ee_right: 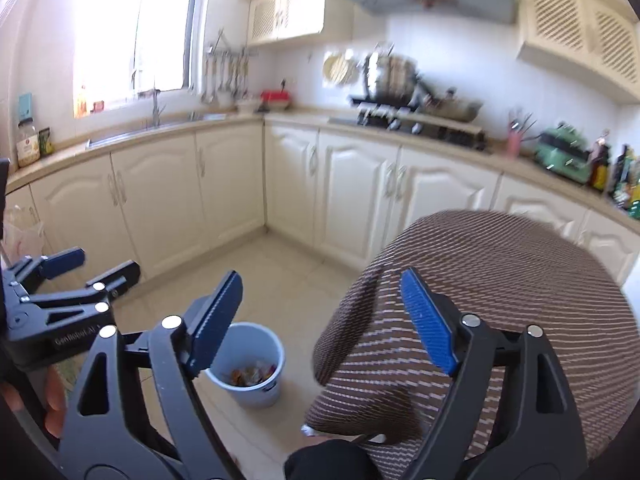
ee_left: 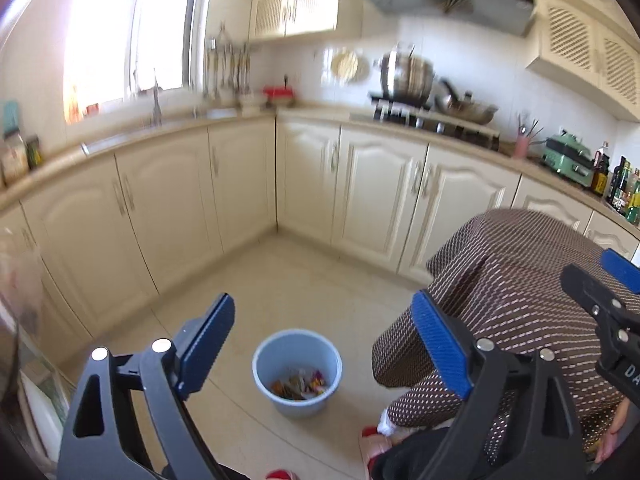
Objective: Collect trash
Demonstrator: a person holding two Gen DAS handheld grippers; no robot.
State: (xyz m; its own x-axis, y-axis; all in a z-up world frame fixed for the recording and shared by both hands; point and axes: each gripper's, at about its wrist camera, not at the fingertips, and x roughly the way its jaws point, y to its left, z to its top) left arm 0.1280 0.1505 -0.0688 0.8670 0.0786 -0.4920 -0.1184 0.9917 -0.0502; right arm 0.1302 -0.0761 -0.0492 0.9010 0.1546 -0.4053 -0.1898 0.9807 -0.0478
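Bucket (ee_left: 297, 372) on kitchen floor (ee_left: 280, 280), wrappers (ee_left: 300, 386) inside.
Left hand-held gripper (ee_left: 326, 344) and right hand-held gripper (ee_right: 320, 320) both spread wide, nothing between pads. Bucket at 6 o'clock below them; person's patterned knee (ee_left: 500, 300) at 3 o'clock of bucket, counter (ee_left: 320, 114) at 12.

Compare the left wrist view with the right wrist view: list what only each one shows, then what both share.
Only the left wrist view shows the red slippers beside the person's foot. Only the right wrist view shows the fingers of the hand holding the left gripper. Both show the blue bucket with wrappers inside, the patterned trouser leg, the cream cabinets, and both grippers open and empty, including the right gripper.
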